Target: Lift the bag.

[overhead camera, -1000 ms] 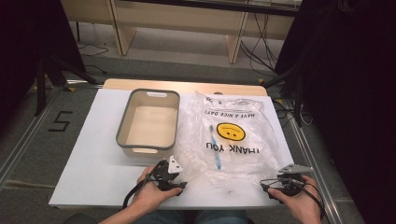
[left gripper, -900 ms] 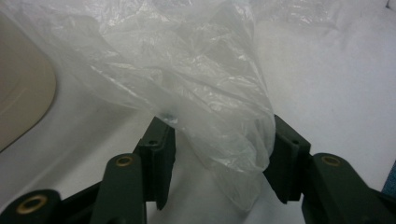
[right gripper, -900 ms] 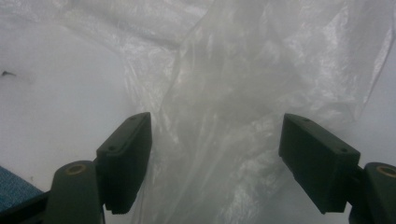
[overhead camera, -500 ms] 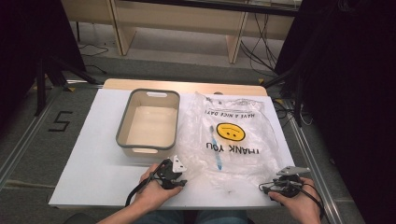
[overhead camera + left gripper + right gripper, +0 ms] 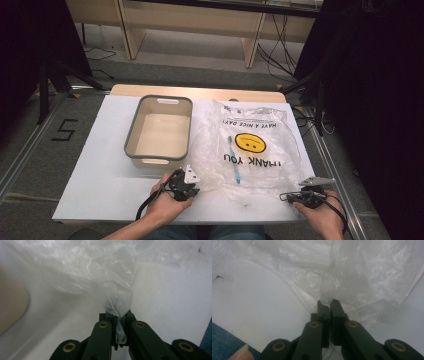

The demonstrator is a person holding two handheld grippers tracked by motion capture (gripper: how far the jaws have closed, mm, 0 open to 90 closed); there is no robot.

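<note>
Clear crinkled plastic, printed with a yellow smiley face and "THANK YOU", makes up the thin bag (image 5: 250, 150) lying flat on the white table (image 5: 95, 170); its near edge is gathered between both pairs of jaws. The jaws of the left gripper (image 5: 117, 322) have just been closing and are now clamped on a twisted bunch of film at the bag's near left corner. The jaws of the right gripper (image 5: 329, 305) have likewise just been closing and are pinched together on a fold at the near right corner. A blue-handled toothbrush (image 5: 233, 160) is seen lying inside the bag, beyond and between the two sets of jaws. A grey-rimmed cream plastic basin (image 5: 159, 131) stands beyond the left jaws, just beside the bag.

For the step to be done well, both pinches should be kept firm and the two corners raised evenly, so that the slippery film is not pulled free and the toothbrush is not tipped out.
</note>
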